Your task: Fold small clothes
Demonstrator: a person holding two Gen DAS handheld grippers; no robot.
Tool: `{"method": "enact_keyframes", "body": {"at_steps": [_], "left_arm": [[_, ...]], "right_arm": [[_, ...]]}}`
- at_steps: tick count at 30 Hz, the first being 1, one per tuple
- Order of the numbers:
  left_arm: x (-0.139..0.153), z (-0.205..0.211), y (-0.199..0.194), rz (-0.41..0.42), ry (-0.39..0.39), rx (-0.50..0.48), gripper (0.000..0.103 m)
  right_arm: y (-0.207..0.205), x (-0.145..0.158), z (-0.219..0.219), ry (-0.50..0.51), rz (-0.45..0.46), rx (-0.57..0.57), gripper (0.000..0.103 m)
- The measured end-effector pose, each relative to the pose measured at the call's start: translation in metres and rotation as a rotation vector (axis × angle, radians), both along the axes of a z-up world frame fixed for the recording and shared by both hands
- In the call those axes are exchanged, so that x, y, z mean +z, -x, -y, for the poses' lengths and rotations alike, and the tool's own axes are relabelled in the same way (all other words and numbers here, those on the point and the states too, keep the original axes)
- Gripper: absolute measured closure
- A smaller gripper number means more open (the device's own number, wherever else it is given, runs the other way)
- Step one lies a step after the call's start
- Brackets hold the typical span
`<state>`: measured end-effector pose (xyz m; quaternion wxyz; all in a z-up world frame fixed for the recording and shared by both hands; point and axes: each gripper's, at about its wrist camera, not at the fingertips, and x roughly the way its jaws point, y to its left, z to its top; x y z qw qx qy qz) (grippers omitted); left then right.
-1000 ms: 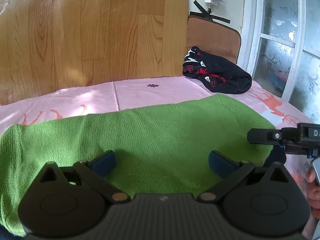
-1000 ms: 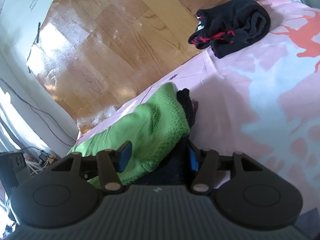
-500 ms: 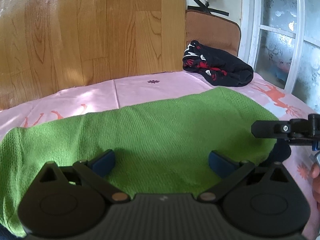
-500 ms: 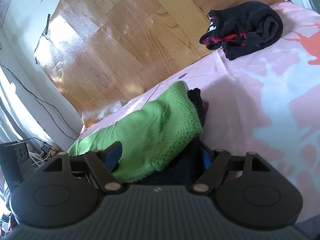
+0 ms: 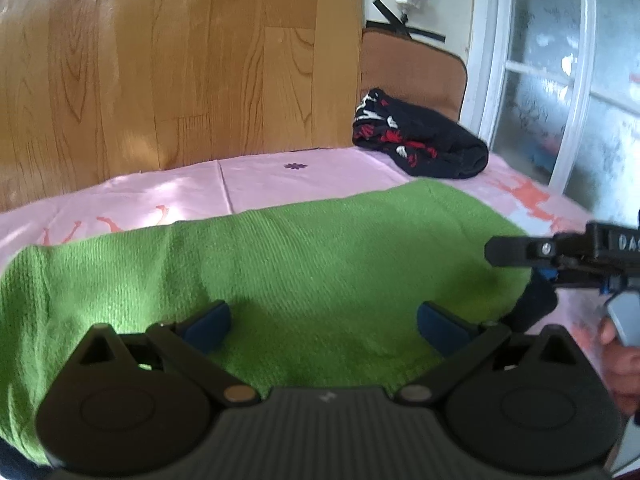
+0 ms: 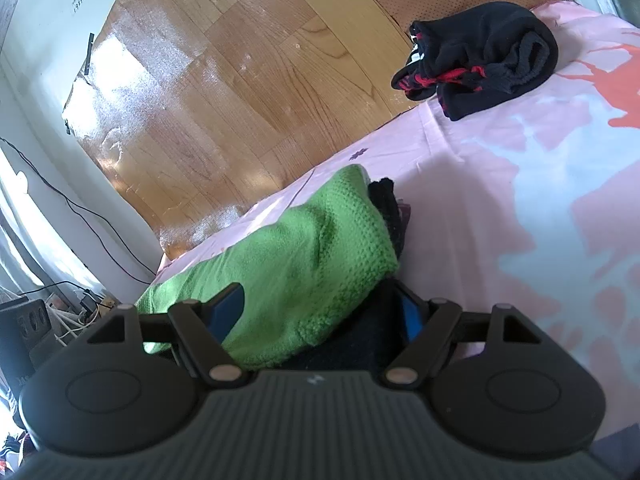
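Pink bedsheet (image 5: 280, 176) with an orange print is covering the bed, backed by a wood-grain panel, and the green knitted garment (image 5: 304, 264) is lying across it as a long folded band. Beyond the garment's far right corner, a bundled black-and-red garment (image 5: 420, 140) is sitting apart near the headboard.

Over the last second little is changing on the cloth itself: the green garment is keeping its shape. The left gripper (image 5: 324, 320) is still hovering over the garment's near edge with its jaws spread wide, grasping nothing. The right gripper (image 6: 320, 308) is staying at the garment's right end, and its view is pulling back slightly and tilting, with the jaws straddling the green end and a dark layer (image 6: 352, 344) beneath it. They look parted wider than before rather than clenched, though the cloth is hiding the pads, so a light hold cannot be ruled out.

This probably means the last fold is being released or re-gripped, with the next fold along the garment's length not yet begun.
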<state>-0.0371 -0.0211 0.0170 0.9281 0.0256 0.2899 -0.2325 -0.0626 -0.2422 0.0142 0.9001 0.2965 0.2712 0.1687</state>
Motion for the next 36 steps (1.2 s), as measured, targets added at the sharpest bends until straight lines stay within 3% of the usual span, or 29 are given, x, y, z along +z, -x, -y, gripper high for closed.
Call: {"method": "enact_keyframes", "body": {"at_steps": [4,21,36], "left_arm": [[0.001,-0.0036,-0.0022,-0.011,0.04,-0.001,0.0],[0.0016,-0.0016,-0.0017,-0.01,0.054,0.008,0.0],[0.0032,-0.0097,-0.004,-0.022,0.144,0.016,0.0]], "right_arm": [[0.0,-0.0001,0.0003,-0.001,0.0,0.0,0.023],[0.0008,0.0003,-0.0002,-0.001,0.001,-0.001,0.023],[0.001,0.0003,-0.0003,-0.001,0.001,-0.002,0.023]]}}
